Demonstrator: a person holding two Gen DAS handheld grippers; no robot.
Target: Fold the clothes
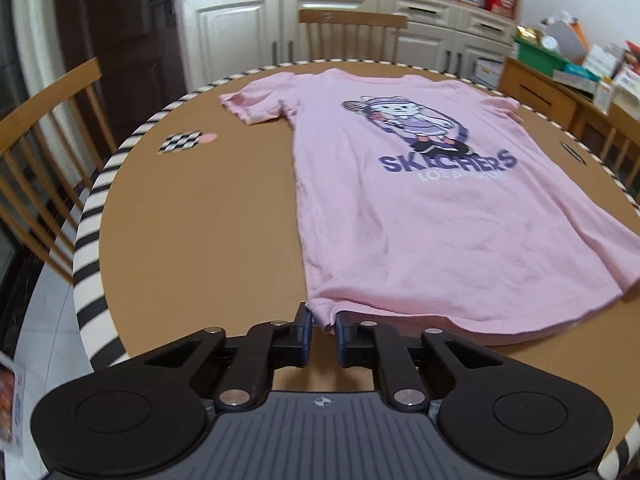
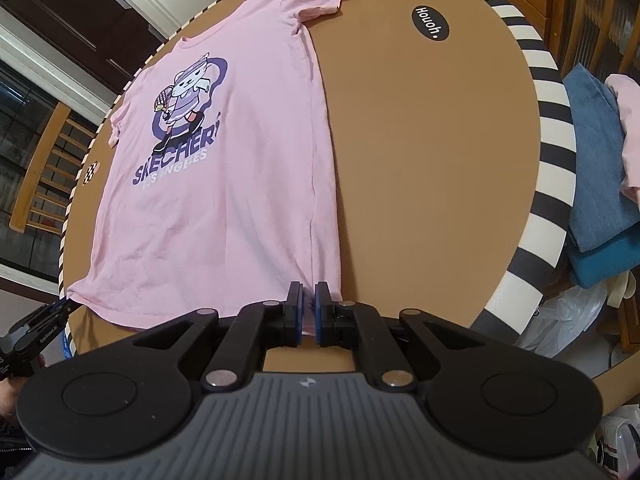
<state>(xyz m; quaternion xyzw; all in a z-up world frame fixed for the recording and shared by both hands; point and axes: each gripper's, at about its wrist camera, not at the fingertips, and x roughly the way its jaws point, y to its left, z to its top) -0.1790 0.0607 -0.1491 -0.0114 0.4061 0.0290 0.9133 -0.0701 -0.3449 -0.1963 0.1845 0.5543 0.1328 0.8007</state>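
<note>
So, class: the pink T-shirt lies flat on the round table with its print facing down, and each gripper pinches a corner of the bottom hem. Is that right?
Not quite. The T-shirt lies print side up: the cartoon and lettering show plainly in both wrist views. The rest holds: it lies flat on the round table, and the left gripper and right gripper each pinch a corner of the bottom hem.

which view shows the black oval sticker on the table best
The right wrist view: the black oval sticker faces the camera, its white lettering readable. In the left wrist view it is a thin dark sliver by the table's far right edge.
</note>
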